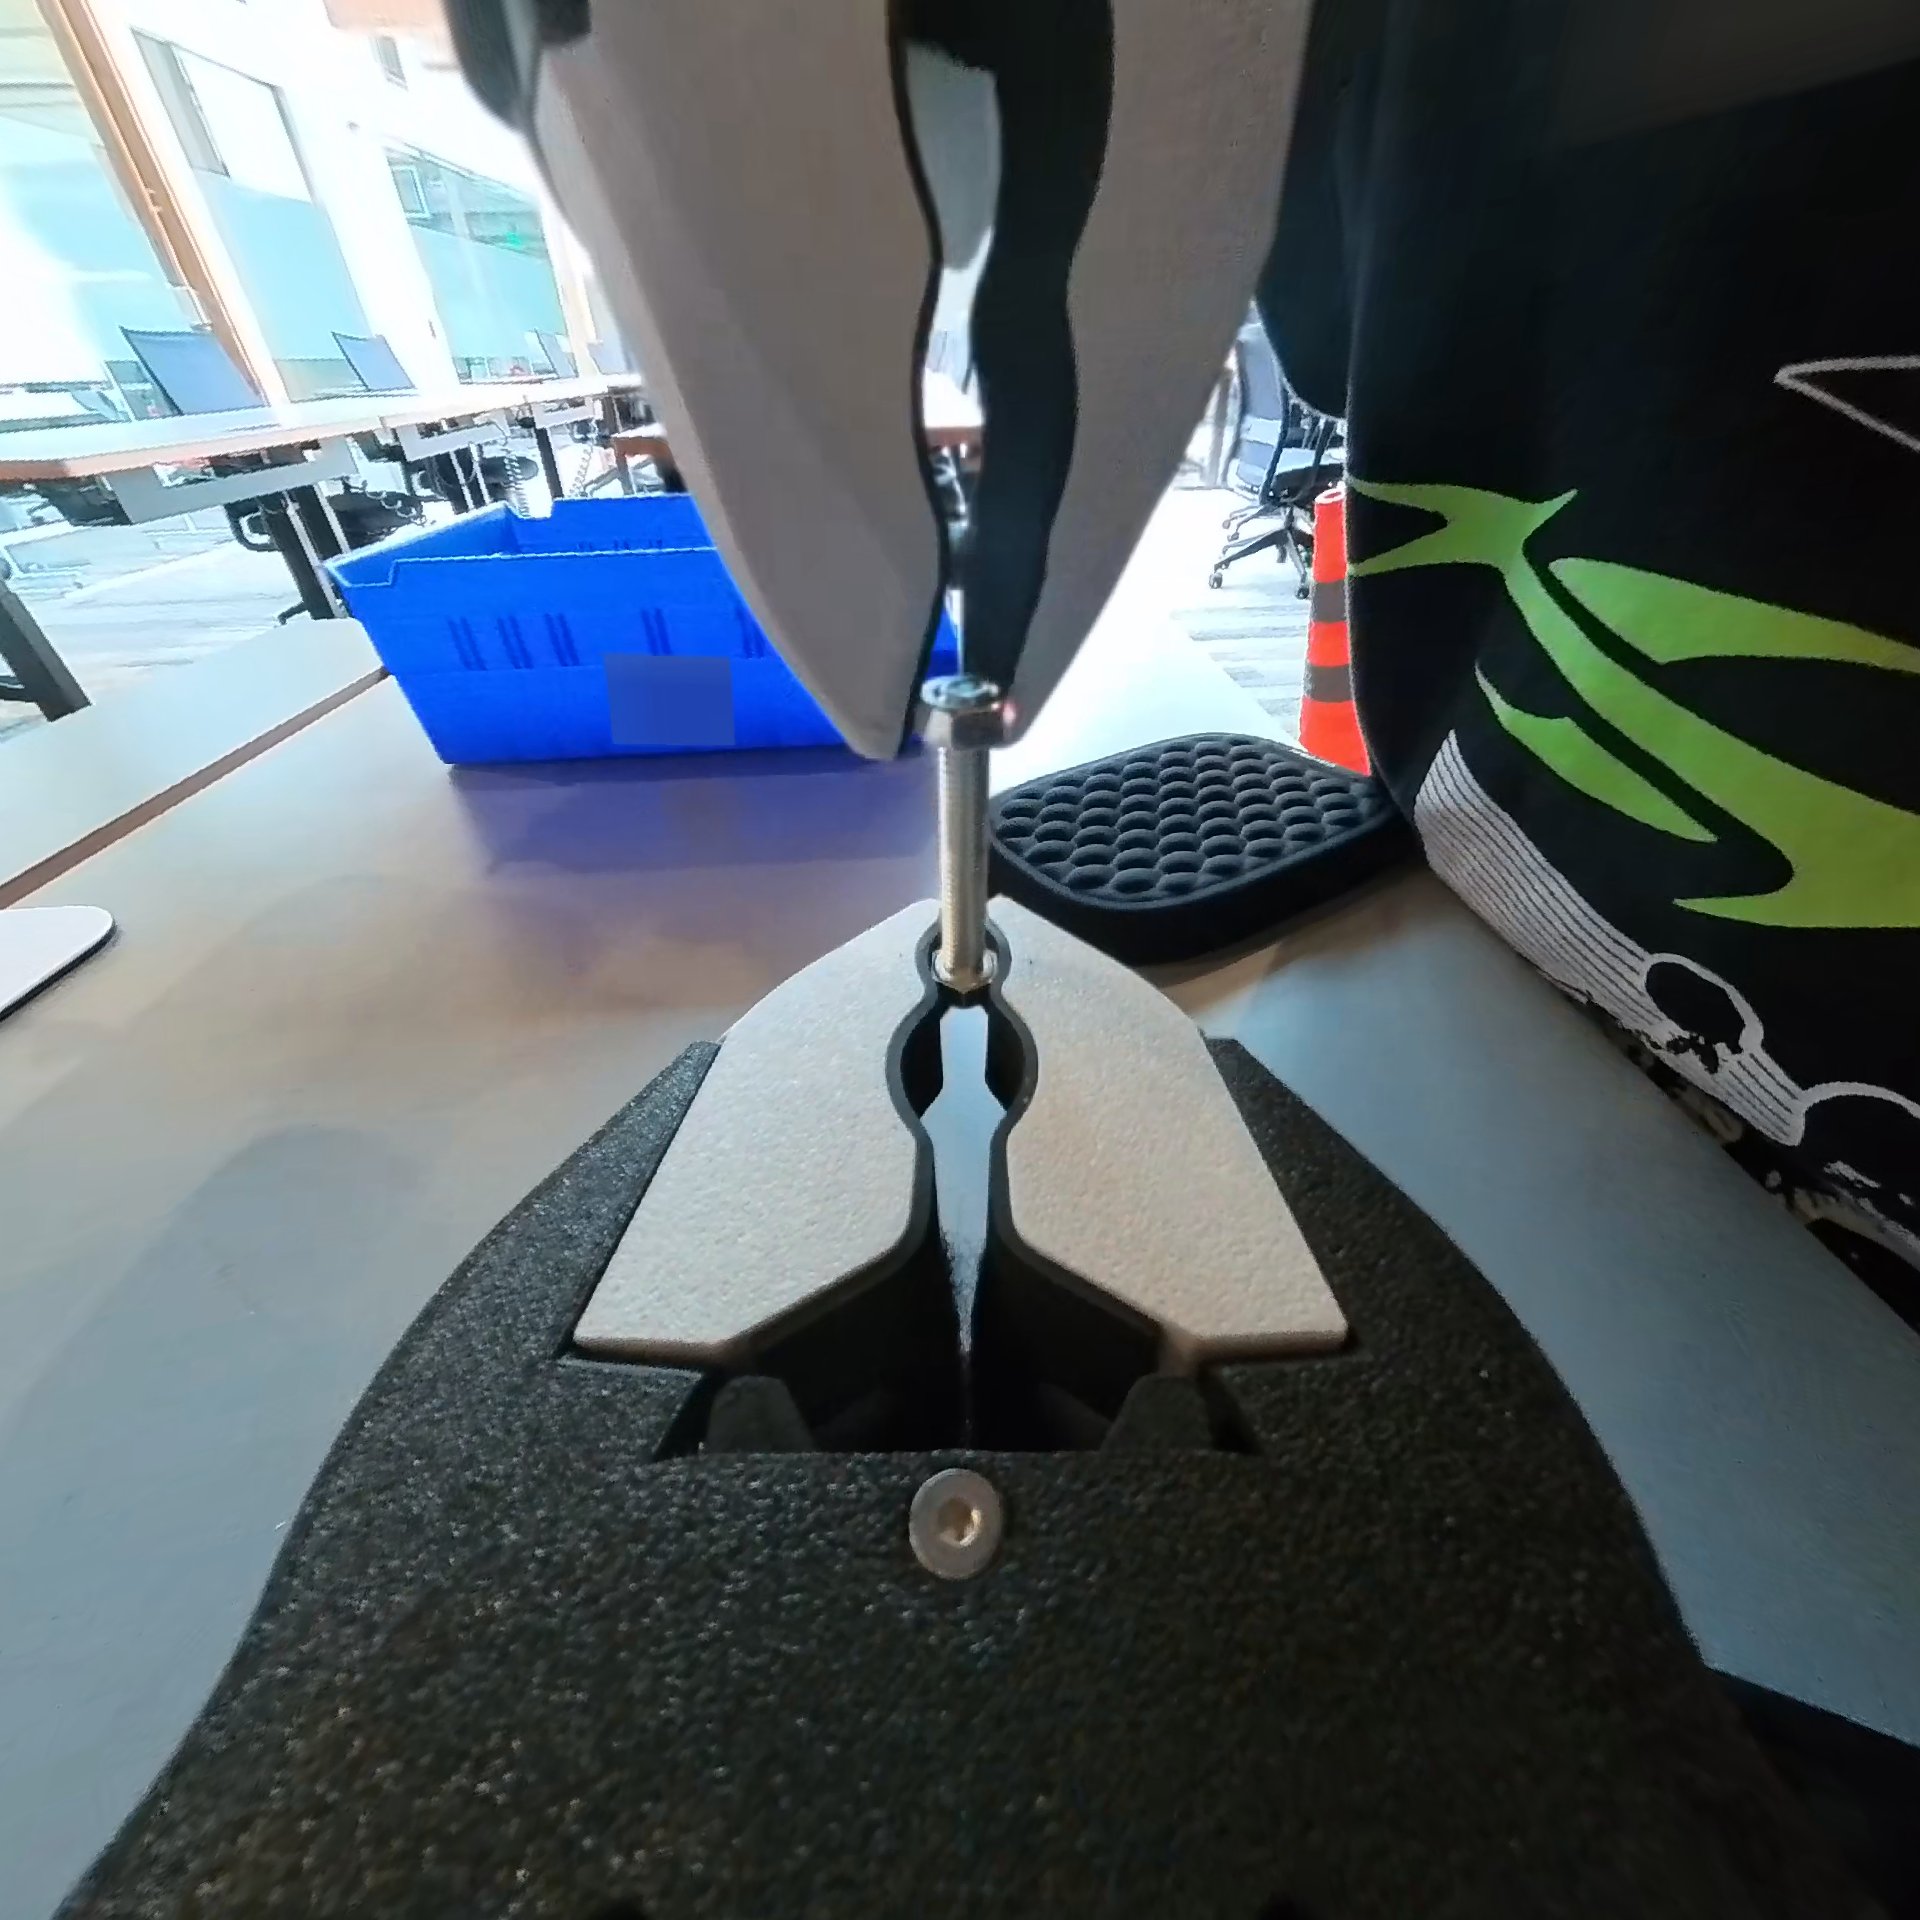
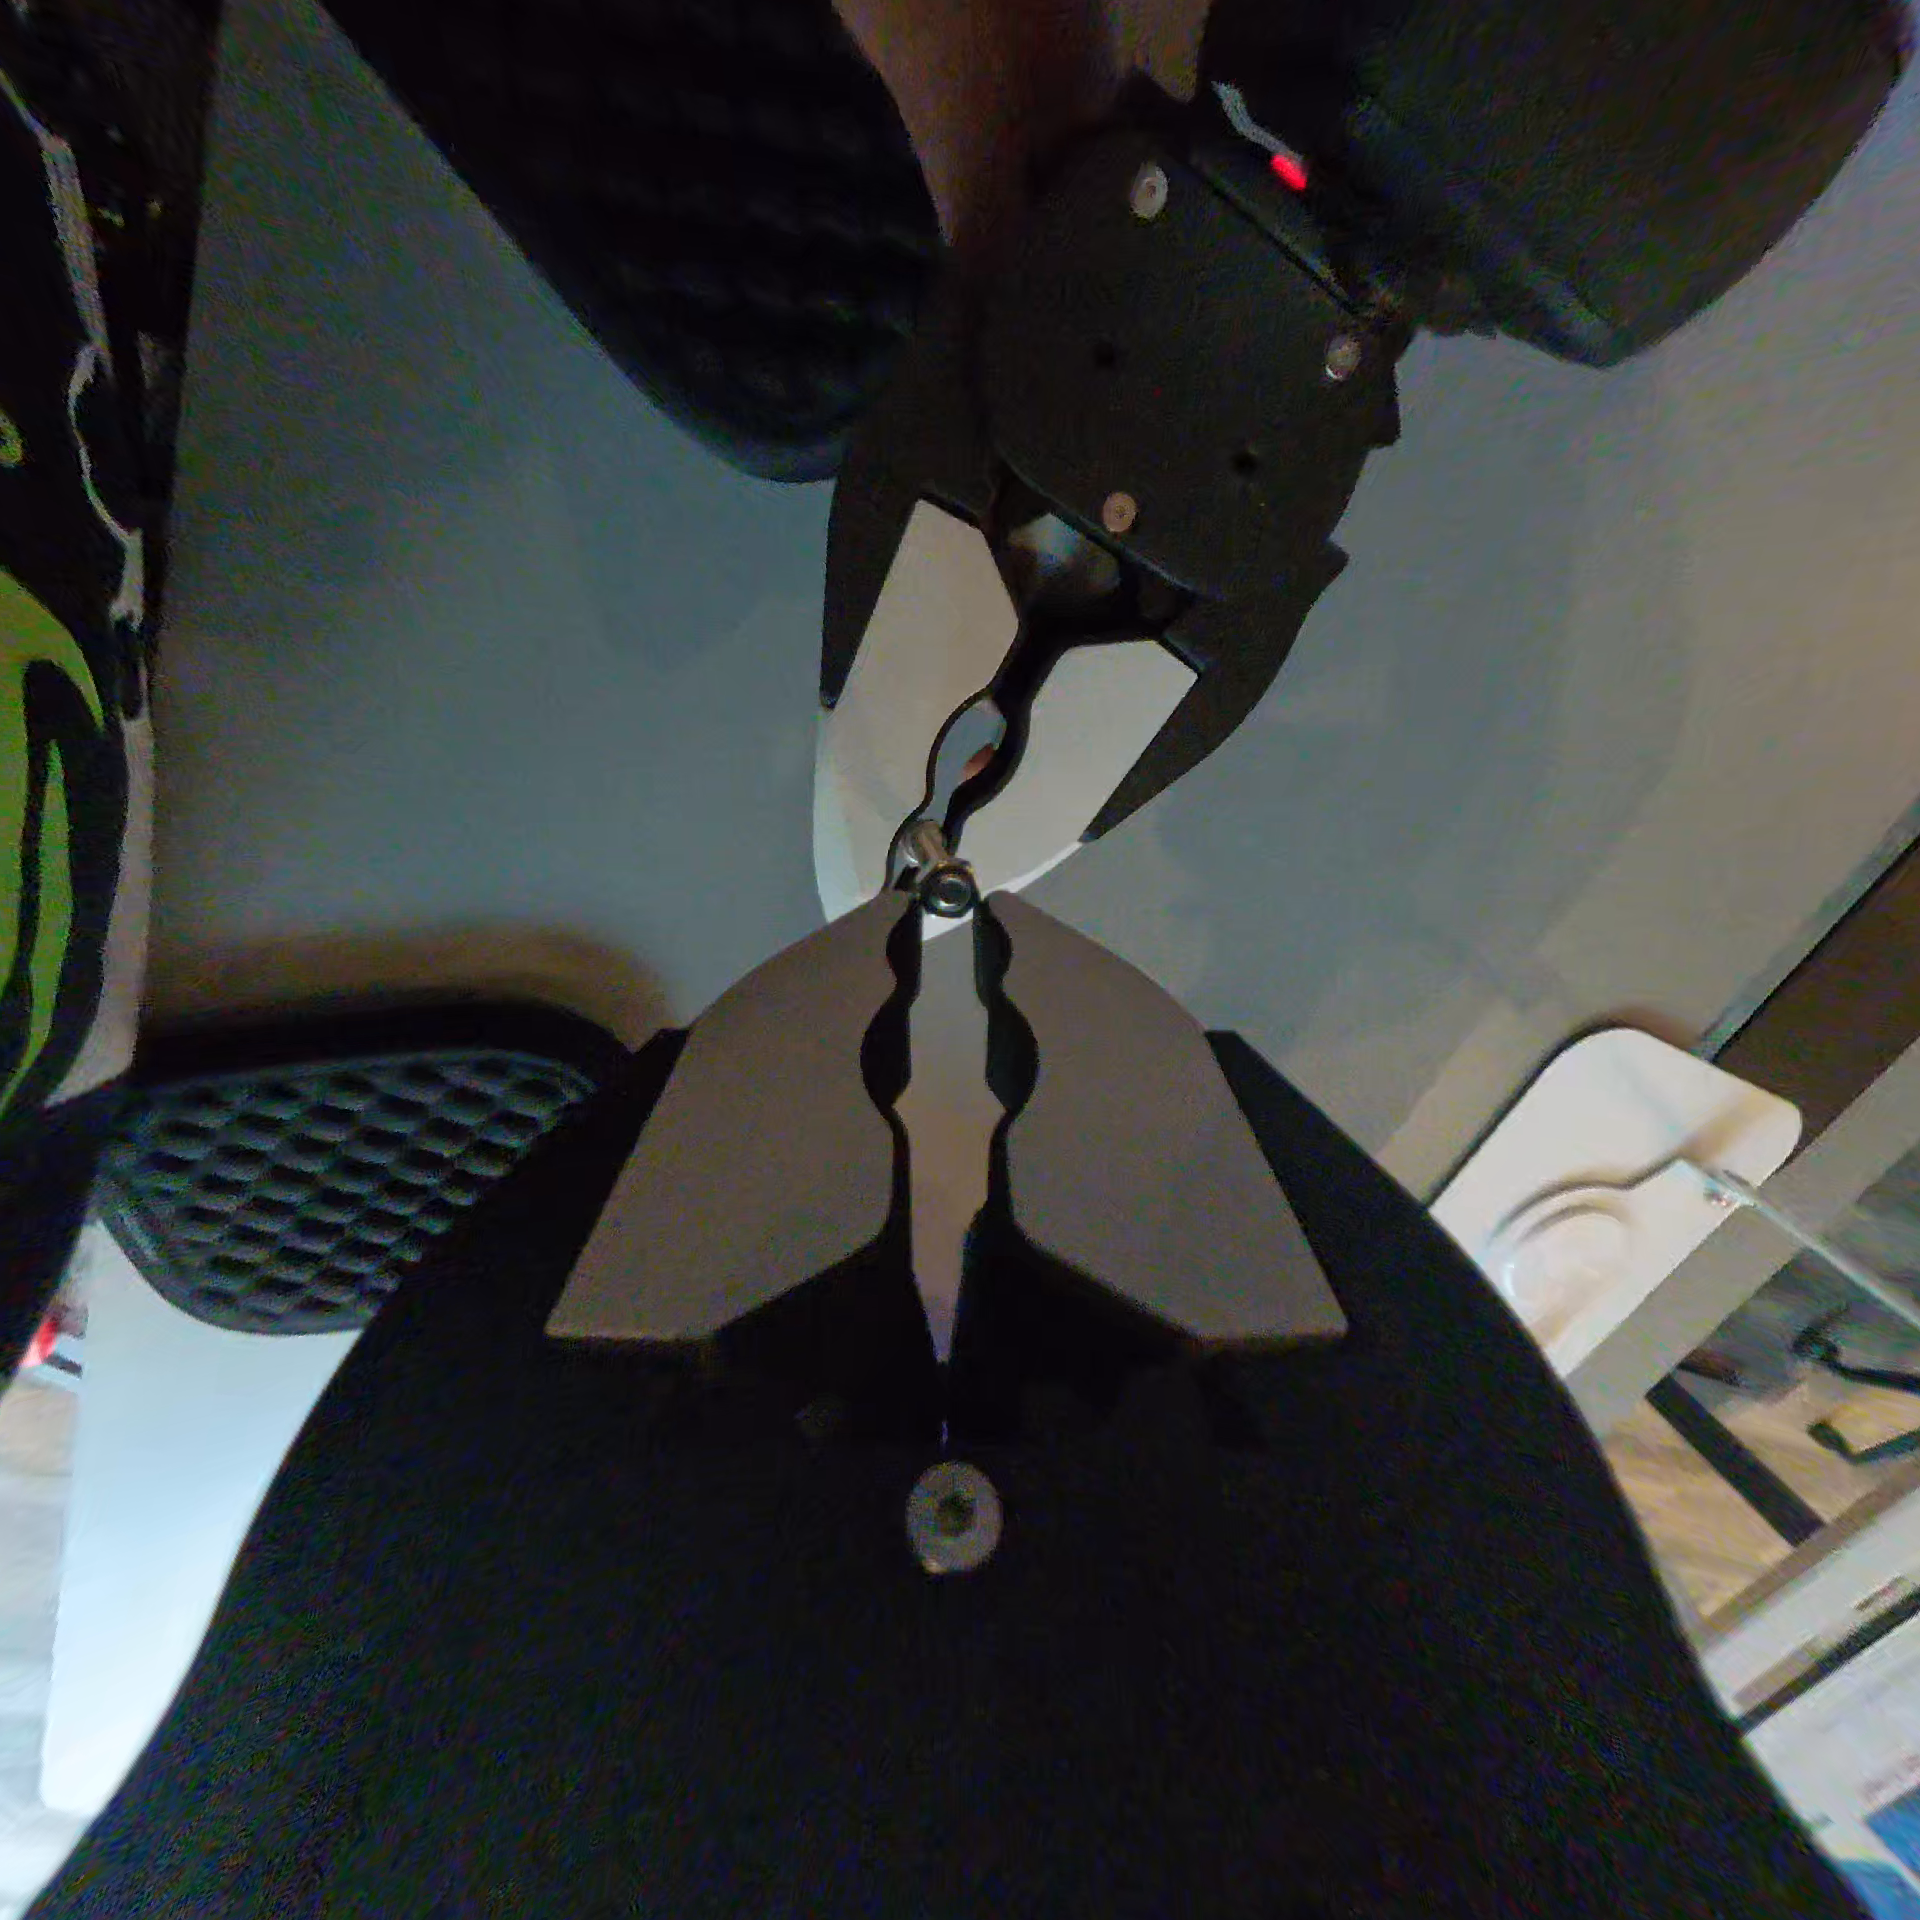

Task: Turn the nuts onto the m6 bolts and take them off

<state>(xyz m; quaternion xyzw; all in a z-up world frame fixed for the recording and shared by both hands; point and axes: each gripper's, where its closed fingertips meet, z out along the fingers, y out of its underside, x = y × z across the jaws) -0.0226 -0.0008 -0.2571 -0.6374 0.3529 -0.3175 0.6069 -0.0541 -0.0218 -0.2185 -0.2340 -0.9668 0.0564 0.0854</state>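
Observation:
A silver bolt [image 1: 957, 842] stands upright between my two grippers above the grey table [image 1: 364, 1039]. My left gripper [image 1: 961, 925] is shut on its lower, head end, which sits in the small notch by the fingertips. My right gripper [image 1: 961, 732] comes down from above and is shut on the silver nut [image 1: 966, 715] at the bolt's top end. In the right wrist view the nut [image 2: 948, 891] sits at the very tips of my right gripper [image 2: 945, 912], end on. The left gripper [image 2: 920, 868] is just behind it, holding the bolt.
A blue crate [image 1: 582, 644] stands behind on the table. A black honeycomb pad [image 1: 1184, 831] lies to the right and also shows in the right wrist view [image 2: 332, 1174]. A person in a black and green shirt [image 1: 1662, 727] stands close on the right. An orange cone [image 1: 1330, 644] is beyond. Across from one pair of fingers to the other is roughly 5 cm.

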